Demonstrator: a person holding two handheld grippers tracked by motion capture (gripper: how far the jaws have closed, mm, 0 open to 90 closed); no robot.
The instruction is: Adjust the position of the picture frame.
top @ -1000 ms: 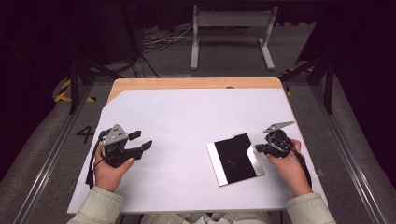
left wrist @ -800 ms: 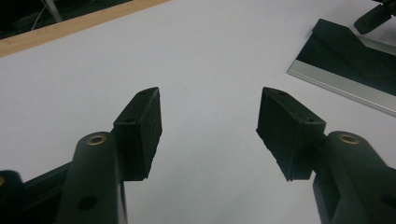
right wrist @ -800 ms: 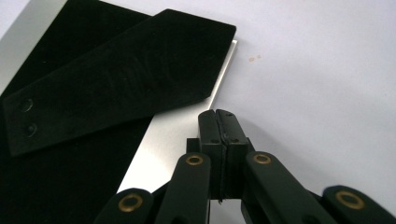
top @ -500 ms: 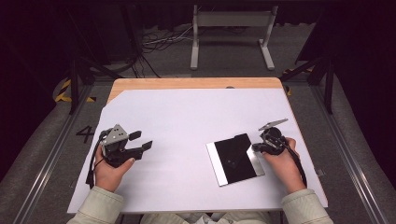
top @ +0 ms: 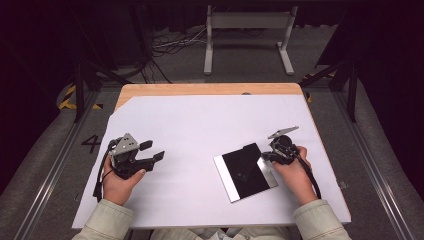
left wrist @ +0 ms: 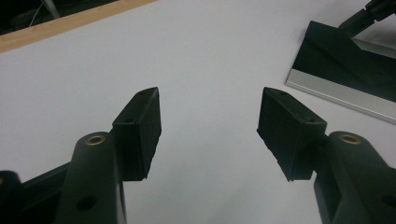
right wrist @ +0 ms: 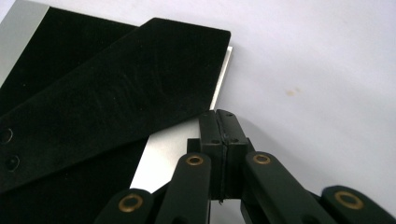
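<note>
A flat silver plate (top: pixel 224 176) lies on the white sheet at the right of centre, covered by black felt-like material (top: pixel 245 172) with a black flap (right wrist: pixel 116 102) lying across it. My right gripper (top: pixel 266 156) is shut, its tips (right wrist: pixel 220 119) resting at the plate's bare silver right edge (right wrist: pixel 159 154), just beside the flap's corner; nothing shows between its jaws. My left gripper (top: pixel 154 150) is held at the left of the sheet, well away from the plate. Its jaws stand wide open and empty (left wrist: pixel 210 126), pointing toward the plate (left wrist: pixel 345 65).
A large white sheet (top: pixel 200 125) covers most of the wooden table (top: pixel 210 89). Beyond the far edge stand a metal frame's legs (top: pixel 247 35) and loose cables on a dark floor. Dark rails run along both sides of the table.
My right gripper has shifted a little to the left, bringing its shut tips up to the plate's right edge. The left gripper and the plate have stayed where they were.
</note>
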